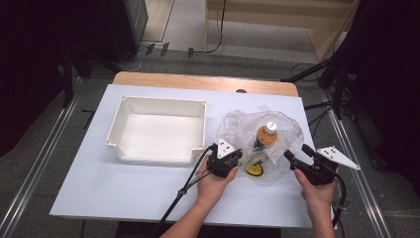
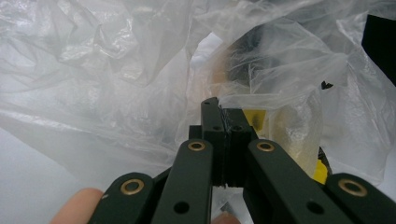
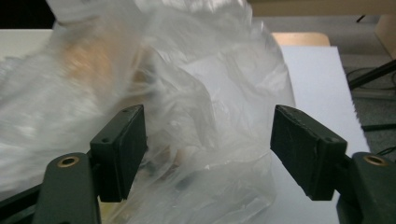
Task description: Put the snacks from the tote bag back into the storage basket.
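Pinching a fold of the clear plastic bag [image 1: 257,144], the left tongs [image 1: 236,157] sit pressed together on the film; in the left gripper view the two black jaws meet flat against each other with a ridge of the plastic bag [image 2: 140,70] caught at their tips. The left hand [image 1: 213,181] grips that tool from below, and its cable trails back toward the near edge of the desk [image 1: 124,193].

The bag is the landmark for everything else. It lies crumpled on the white desk, just right of the white plastic bin [image 1: 158,130], with a small gap between the two. Inside the bag stands an orange bottle with a white cap [image 1: 267,134], roughly at the bag's middle, and a yellow item [image 1: 254,170] lies at the bag's near edge, close beside the left tongs. Through the film in the left gripper view a yellow patch [image 2: 256,116] shows just behind the clamped fold; what it belongs to I cannot tell.

At the bag's right-hand near corner, the right tongs [image 1: 296,157] are spread wide. In the right gripper view the right tongs [image 3: 208,154] frame a bulge of the plastic bag [image 3: 201,107]: the film lies between the pads and brushes the left one, while the right pad stands clear of it, so nothing is clamped. The right hand [image 1: 317,191] holds this tool just off the bag's edge, its grey three-cornered plate pointing away from the bag.
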Demonstrator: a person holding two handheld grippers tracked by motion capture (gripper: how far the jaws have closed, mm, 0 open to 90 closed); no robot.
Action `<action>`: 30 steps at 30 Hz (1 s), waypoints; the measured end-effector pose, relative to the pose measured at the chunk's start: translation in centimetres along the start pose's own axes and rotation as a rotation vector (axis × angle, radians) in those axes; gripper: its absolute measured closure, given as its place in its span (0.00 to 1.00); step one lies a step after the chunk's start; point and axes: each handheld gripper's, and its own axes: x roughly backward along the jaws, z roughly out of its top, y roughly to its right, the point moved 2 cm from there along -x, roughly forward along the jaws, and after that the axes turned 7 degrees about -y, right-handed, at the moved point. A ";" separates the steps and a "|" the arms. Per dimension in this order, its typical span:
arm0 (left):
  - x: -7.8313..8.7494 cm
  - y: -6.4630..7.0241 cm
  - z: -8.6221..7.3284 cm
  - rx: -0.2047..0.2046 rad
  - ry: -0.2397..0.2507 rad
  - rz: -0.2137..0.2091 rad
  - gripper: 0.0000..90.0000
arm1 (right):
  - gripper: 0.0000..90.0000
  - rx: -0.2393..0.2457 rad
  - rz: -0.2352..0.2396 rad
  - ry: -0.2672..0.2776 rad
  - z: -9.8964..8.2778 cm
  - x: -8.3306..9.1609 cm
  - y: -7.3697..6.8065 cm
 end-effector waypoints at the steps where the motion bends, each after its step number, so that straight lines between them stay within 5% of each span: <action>1: 0.0 0.0 0.0 -0.001 -0.003 0.002 1.00 | 0.31 0.000 -0.002 0.006 0.2 0.4 -0.1; 11: 0.0 0.1 0.0 -0.006 -0.001 0.005 1.00 | 0.37 -0.044 -0.047 0.067 1.3 2.7 0.0; 17: -0.1 0.2 0.0 -0.011 -0.006 0.007 1.00 | 0.40 -0.061 -0.049 0.149 2.6 3.8 -0.5; 26: 0.0 0.2 0.0 -0.018 0.001 0.007 1.00 | 0.41 -0.095 -0.060 0.190 4.0 2.4 -0.6; 30: 0.0 0.3 -0.1 -0.017 0.005 0.009 1.00 | 0.45 -0.093 -0.028 0.190 4.5 1.2 -0.5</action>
